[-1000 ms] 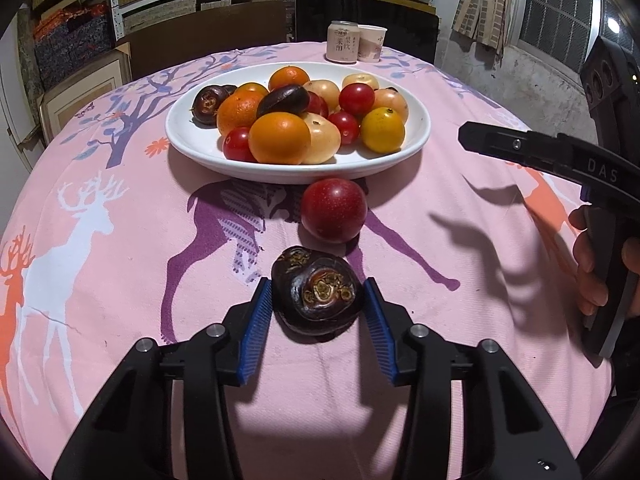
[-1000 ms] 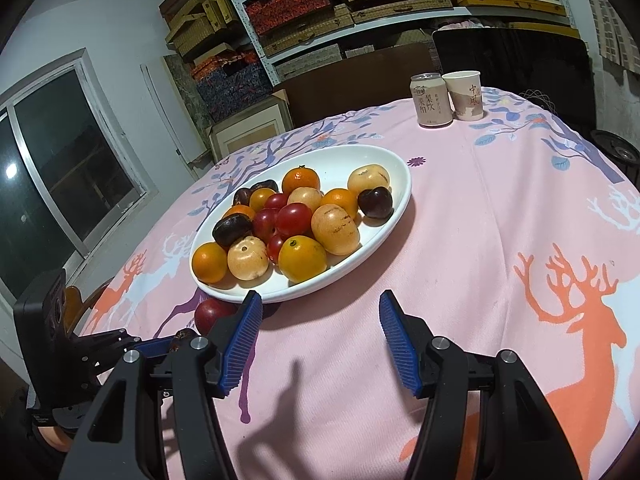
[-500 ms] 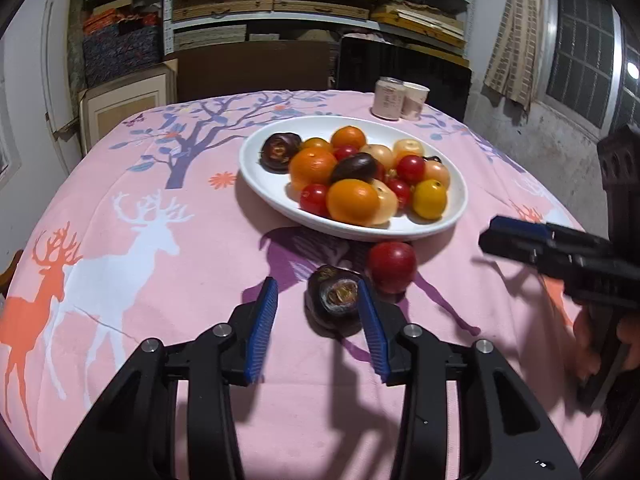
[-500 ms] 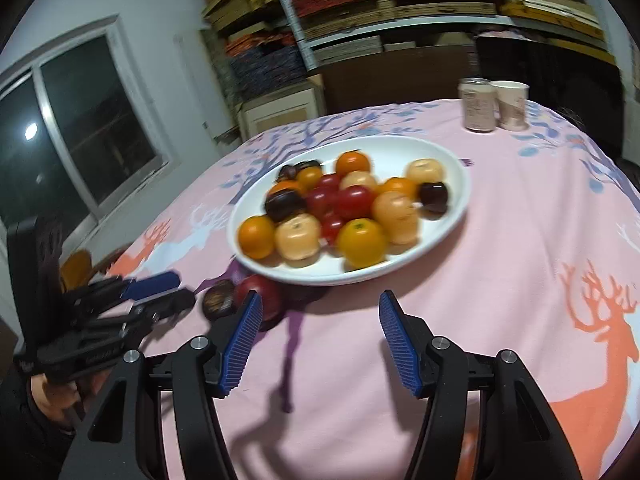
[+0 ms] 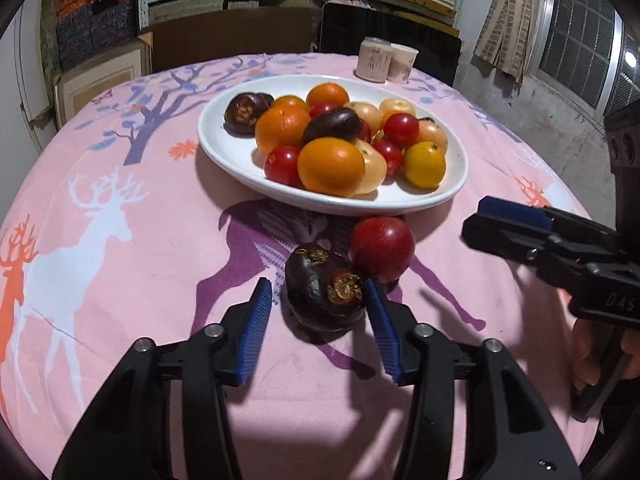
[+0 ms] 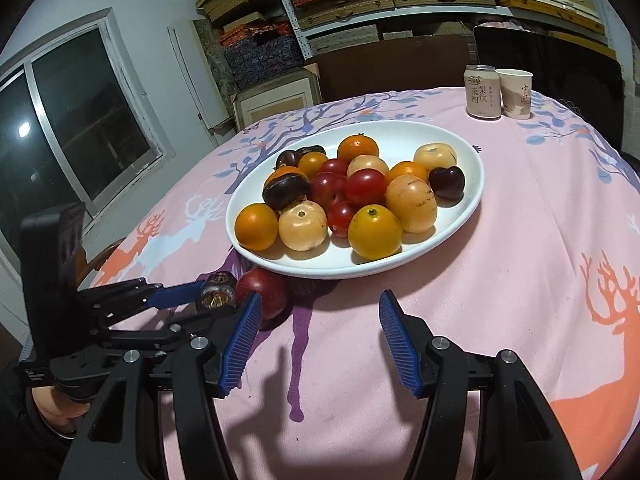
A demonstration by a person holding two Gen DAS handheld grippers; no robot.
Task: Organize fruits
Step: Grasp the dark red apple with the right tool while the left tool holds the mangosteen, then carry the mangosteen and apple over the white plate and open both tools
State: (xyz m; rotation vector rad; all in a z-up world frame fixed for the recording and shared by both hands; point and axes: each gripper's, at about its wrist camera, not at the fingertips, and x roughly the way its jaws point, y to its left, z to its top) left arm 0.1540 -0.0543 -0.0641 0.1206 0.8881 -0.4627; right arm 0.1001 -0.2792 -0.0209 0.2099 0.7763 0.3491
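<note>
Between the opening left gripper (image 5: 318, 314) jaws sat a dark, wrinkled fruit (image 5: 323, 286) with dried stem scars, ungripped; the right gripper (image 6: 316, 334) gaped empty.

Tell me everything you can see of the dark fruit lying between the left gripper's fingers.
The dark purple-brown round fruit has glossy, slightly wrinkled skin and two dried, tan, crusty ends, one on top and one facing the camera. It lies on the pink deer-print tablecloth, just outside the white oval plate, against the red round fruit behind it. The left gripper straddles it with jaws opening: one blue pad touches its side, the other stands clear.
</note>
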